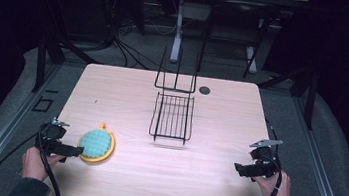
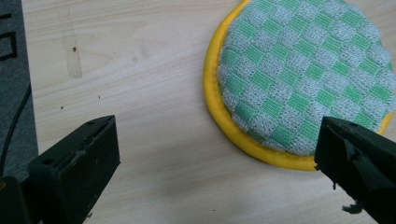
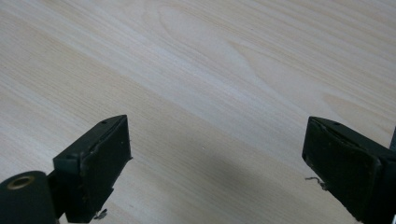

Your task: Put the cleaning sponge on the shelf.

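The bench is wide and made of pale wood. Far ahead of both tongs, about midway between them, stands a black wire rack. Nothing sits in it. Its tall back rises at the far end.

Just beside the left tongs, on their inner side, lies a round sponge pad. It has a yellow rim and a green and grey checked top. In the left gripper view the sponge pad lies flat on the bench, partly between the two black jaws, with one jaw over its edge. The left tongs are spread wide and hold nothing.

The right tongs are well apart from the pad, over bare wood. In the right gripper view the right tongs are also spread wide and hold nothing.

This looks like the reaching step. The left tongs seem about to pick up the pad. Next they need to slide over so the yellow rim sits between the jaws, go down, and squeeze. The empty rack may be where the pad goes.
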Motion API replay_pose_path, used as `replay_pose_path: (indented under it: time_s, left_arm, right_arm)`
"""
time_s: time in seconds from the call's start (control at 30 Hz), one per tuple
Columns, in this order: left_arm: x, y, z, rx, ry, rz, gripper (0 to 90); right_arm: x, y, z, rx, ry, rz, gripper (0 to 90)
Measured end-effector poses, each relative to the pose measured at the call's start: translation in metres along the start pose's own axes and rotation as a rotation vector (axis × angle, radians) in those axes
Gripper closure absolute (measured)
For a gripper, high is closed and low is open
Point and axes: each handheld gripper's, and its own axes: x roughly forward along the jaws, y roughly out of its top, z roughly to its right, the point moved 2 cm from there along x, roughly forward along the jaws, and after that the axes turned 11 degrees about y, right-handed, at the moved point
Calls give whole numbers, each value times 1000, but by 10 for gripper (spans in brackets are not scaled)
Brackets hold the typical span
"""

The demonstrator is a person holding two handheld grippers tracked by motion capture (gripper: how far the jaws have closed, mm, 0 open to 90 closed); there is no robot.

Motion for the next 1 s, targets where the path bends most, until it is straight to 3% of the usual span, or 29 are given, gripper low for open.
replay_pose_path:
  time_s: [0.2,0.57,0.8,1.0]
  left_arm:
    - [1,5,4,-12,-34,8,1]
    - [7,25,10,-21,-43,29,0]
    - [13,35,17,-19,-52,21,0]
    - [18,39,12,-56,-64,23,1]
  right_arm:
    - [1,1,-3,-18,10,-2,91]
    - [5,4,-11,-59,17,-17,60]
    - [7,4,-9,-42,39,-29,0]
    - [8,4,-9,-47,50,-27,0]
